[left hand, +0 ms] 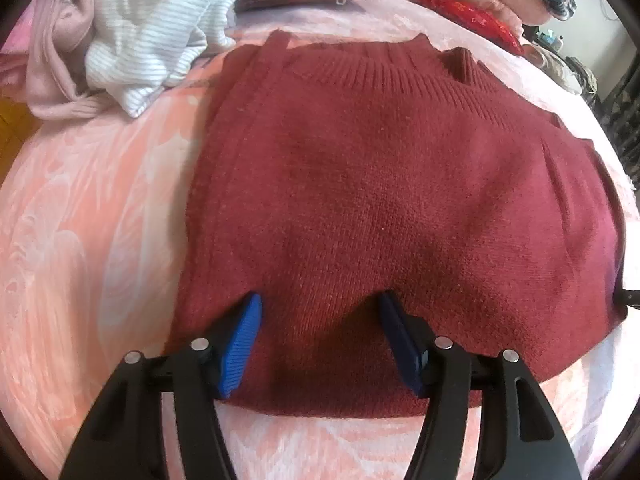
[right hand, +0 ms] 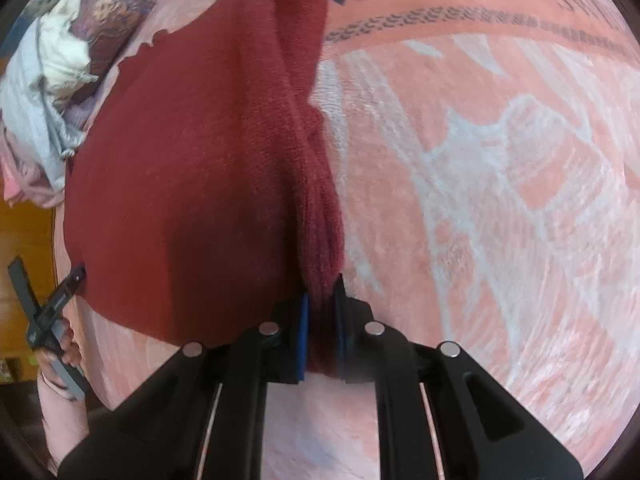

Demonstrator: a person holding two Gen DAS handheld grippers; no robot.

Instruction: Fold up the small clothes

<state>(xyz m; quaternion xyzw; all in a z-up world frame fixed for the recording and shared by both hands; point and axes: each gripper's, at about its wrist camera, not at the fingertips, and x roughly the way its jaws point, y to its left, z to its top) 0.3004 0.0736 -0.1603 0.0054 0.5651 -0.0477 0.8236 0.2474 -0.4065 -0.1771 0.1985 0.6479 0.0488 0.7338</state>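
A dark red knitted sweater lies folded on a pink and white patterned bedspread, its ribbed band at the far side. My left gripper is open, its blue pads resting on the sweater's near edge with the cloth between them. In the right wrist view the sweater lies to the left. My right gripper is shut on a bunched fold at the sweater's right edge. The left gripper and the hand holding it show at the far left of that view.
A pile of other clothes, a white striped top and a pale pink garment, lies at the back left. Red and patterned fabrics lie along the back. The bedspread stretches to the right, with printed letters at its far edge.
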